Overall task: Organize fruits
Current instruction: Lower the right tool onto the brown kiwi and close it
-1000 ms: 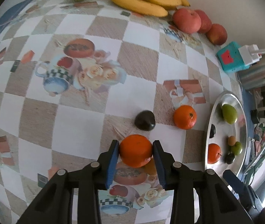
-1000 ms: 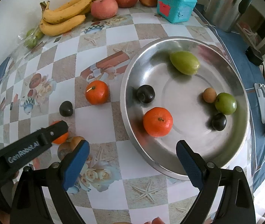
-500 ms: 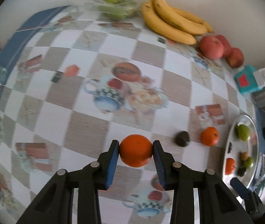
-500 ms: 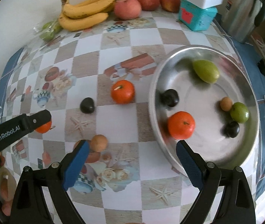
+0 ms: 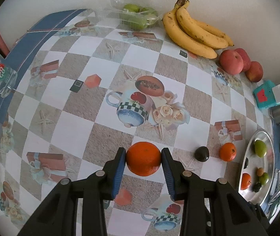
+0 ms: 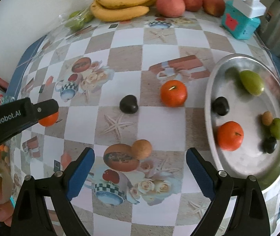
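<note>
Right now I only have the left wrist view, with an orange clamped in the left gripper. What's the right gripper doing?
Observer: The right gripper is open and holds nothing. It points down at the tablecloth, to the left of the metal tray.
Operator: Is there any loose fruit near it that I can't see?
Observer: Yes. A small brown fruit lies on the tablecloth outside the tray, and it shows right between the open jaws.
</note>
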Action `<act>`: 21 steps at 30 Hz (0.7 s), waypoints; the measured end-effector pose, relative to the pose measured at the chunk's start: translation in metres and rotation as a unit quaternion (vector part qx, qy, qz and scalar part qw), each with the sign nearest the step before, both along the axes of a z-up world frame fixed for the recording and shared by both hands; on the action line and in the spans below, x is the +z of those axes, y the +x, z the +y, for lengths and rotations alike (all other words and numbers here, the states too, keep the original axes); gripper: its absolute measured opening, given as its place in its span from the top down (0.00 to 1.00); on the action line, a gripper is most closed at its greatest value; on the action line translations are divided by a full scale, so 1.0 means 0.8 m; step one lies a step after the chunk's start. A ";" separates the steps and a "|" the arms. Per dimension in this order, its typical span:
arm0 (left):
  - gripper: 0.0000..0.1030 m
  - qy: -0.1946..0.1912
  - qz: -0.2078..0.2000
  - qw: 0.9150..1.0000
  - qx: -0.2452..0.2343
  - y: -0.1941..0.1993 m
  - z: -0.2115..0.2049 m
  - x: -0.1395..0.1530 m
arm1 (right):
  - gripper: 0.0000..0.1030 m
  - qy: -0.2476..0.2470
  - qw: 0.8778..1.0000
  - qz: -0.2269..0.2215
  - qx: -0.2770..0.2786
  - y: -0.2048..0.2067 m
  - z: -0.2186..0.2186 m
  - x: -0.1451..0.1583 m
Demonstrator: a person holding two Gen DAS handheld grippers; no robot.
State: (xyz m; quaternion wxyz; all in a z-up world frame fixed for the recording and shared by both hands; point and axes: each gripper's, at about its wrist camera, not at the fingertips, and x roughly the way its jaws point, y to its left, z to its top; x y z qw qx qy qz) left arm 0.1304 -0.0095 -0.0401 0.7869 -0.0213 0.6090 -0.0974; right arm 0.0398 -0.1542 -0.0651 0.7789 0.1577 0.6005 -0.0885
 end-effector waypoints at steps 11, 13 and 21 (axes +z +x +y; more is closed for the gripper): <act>0.62 -0.007 0.005 1.000 -0.003 0.000 -0.001 -0.003 | 0.09 0.002 1.000 -0.004 0.013 0.008 0.006 -0.021; 0.62 -0.008 0.005 1.000 -0.003 0.000 -0.001 -0.003 | 0.09 -0.009 1.000 -0.017 0.014 0.010 0.007 -0.018; 0.62 -0.010 0.007 1.000 -0.003 0.001 -0.001 -0.005 | 0.09 -0.024 0.998 -0.048 0.019 0.012 0.006 -0.007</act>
